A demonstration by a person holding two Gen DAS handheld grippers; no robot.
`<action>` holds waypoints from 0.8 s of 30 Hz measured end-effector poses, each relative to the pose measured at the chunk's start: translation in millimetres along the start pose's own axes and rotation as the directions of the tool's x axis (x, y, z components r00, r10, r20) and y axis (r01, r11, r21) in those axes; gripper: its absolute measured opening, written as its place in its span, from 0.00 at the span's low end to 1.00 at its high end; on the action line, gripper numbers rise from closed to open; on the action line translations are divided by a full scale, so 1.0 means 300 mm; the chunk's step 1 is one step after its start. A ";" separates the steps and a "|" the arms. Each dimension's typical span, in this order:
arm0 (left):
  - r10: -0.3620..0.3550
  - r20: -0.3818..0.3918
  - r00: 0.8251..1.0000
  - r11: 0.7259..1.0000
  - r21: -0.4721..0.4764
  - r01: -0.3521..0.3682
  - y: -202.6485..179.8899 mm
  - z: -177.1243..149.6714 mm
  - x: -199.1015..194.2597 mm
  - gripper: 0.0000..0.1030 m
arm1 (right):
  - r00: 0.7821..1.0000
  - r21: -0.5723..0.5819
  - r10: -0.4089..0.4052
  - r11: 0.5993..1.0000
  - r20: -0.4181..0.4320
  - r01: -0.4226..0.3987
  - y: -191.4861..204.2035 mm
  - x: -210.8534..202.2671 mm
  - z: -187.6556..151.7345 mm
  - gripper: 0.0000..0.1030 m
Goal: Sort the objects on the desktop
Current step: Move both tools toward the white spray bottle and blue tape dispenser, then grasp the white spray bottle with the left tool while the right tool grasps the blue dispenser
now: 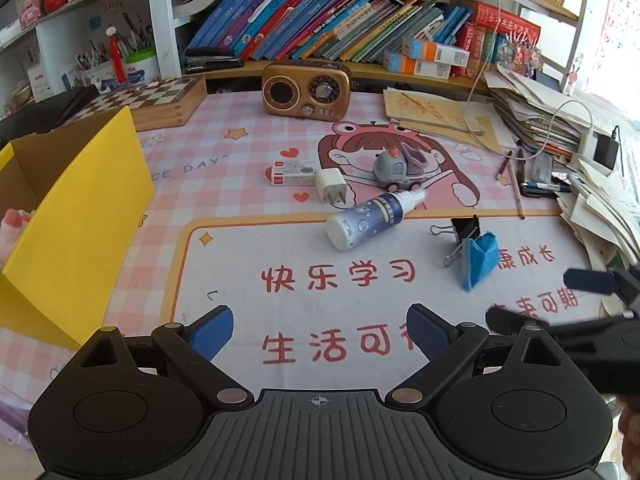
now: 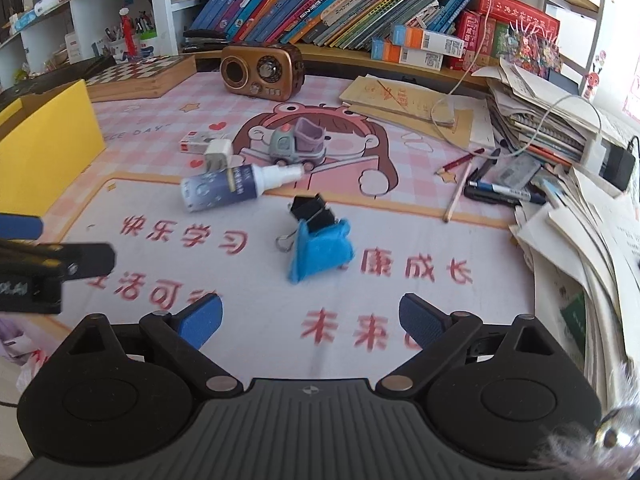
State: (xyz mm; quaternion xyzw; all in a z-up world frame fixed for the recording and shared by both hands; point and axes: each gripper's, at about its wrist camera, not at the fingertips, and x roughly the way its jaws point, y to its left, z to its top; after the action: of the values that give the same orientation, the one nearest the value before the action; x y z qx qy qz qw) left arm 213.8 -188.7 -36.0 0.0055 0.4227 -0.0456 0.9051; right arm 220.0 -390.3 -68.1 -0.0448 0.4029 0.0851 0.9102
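Right wrist view looks down along the right gripper (image 2: 310, 322), its blue pads spread wide with nothing between them, hovering over the printed desk mat (image 2: 460, 320) near its front edge. Just ahead lies a folded blue cloth (image 2: 320, 252) with a black binder clip (image 2: 312, 210) touching its far side. To grasp the cloth well, I judge the jaws should descend straddling its raised fold and close low, clear of the clip's wire handles. The left gripper (image 1: 320, 330) is likewise wide open and empty.

Further toward the mat's middle lie a spray bottle (image 1: 370, 218) on its side, a white charger plug (image 1: 330, 186), a small eraser box (image 1: 290, 174) and a grey toy truck (image 1: 394, 170). At the left edge stands a yellow cardboard box (image 1: 76, 216), probably the destination.

Its interior is mostly cut off. Whether the clip actually grips the cloth cannot be told. Motion blur smears the nearest mat lettering in the right wrist view.
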 end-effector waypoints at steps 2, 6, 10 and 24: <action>0.007 -0.008 1.000 1.000 0.000 -0.007 0.002 0.005 0.013 0.93 | 1.000 -0.005 0.002 1.000 -0.003 -0.002 -0.009 0.033 0.018 0.87; 0.023 -0.016 1.000 1.000 0.012 -0.023 -0.004 0.022 0.042 0.93 | 1.000 -0.026 0.010 1.000 -0.013 -0.011 -0.014 0.103 0.047 0.83; 0.029 -0.018 0.999 0.999 0.028 -0.028 -0.012 0.046 0.067 0.93 | 0.999 -0.042 0.024 0.999 -0.032 -0.025 -0.014 0.160 0.063 0.75; -0.008 -0.027 1.000 0.992 0.126 0.011 -0.066 0.136 0.205 0.91 | 0.997 -0.003 0.066 0.998 -0.045 -0.066 -0.091 0.189 0.075 0.43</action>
State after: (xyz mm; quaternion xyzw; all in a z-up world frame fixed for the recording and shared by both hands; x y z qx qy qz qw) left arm 282.6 -215.4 -56.2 0.0610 0.4309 -0.0764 0.8971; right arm 279.0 -407.2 -94.7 -0.0352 0.4243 0.1148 0.8975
